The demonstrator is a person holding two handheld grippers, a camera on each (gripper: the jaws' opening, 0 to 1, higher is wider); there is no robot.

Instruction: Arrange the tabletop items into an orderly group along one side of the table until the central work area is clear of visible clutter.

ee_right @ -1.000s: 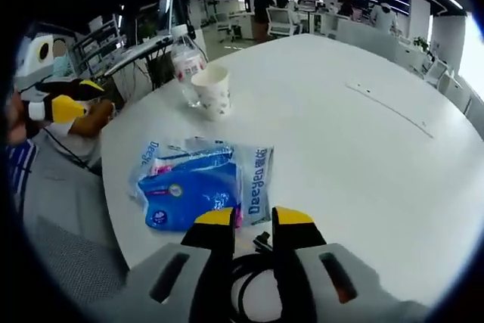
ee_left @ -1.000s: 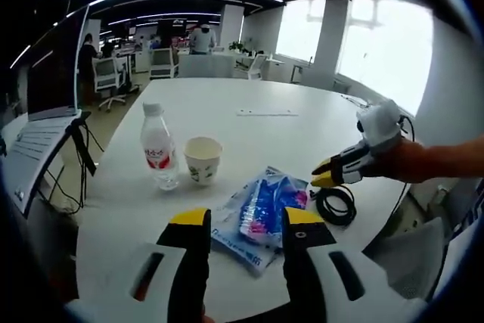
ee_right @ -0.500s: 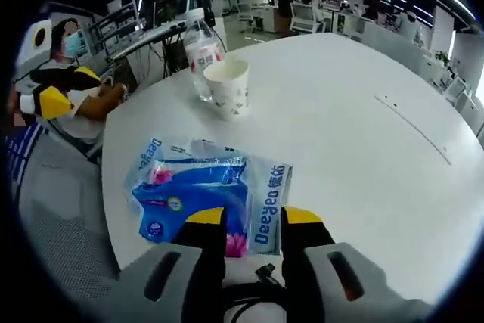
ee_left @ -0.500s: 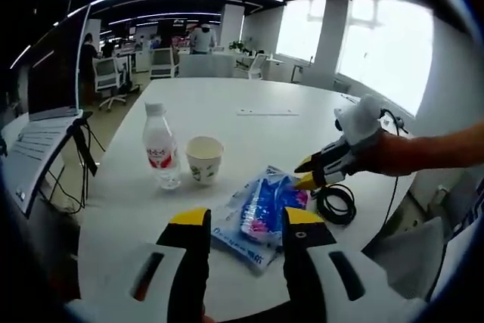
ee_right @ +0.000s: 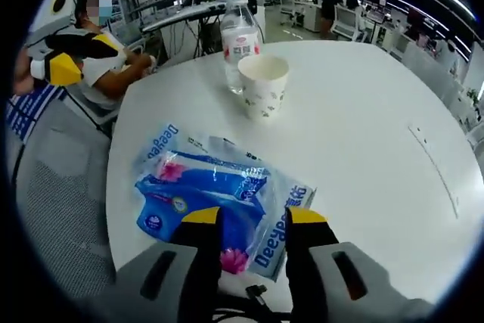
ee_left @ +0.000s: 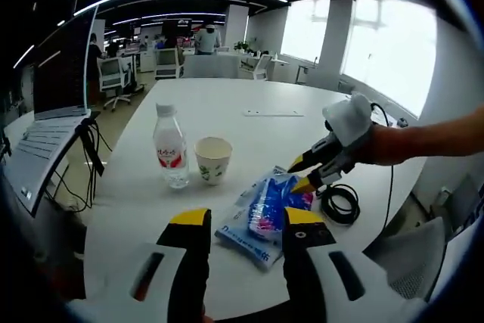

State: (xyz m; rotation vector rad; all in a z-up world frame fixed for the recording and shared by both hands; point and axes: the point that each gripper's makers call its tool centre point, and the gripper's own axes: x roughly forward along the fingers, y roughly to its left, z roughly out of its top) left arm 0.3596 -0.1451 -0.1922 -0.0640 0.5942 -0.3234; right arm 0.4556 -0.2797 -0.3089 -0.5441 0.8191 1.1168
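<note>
Your right gripper (ee_right: 253,217) hovers, jaws apart, over the tissue pack (ee_right: 208,198): soft, light, slippery film. Pinch its edge. Left gripper (ee_left: 246,221) jaws apart.

"Deeyeo" in blue on the clear tissue pack (ee_right: 227,202)

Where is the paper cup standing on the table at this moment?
In the left gripper view the paper cup stands upright on the white table, just right of the water bottle and beyond the blue tissue pack.
</note>
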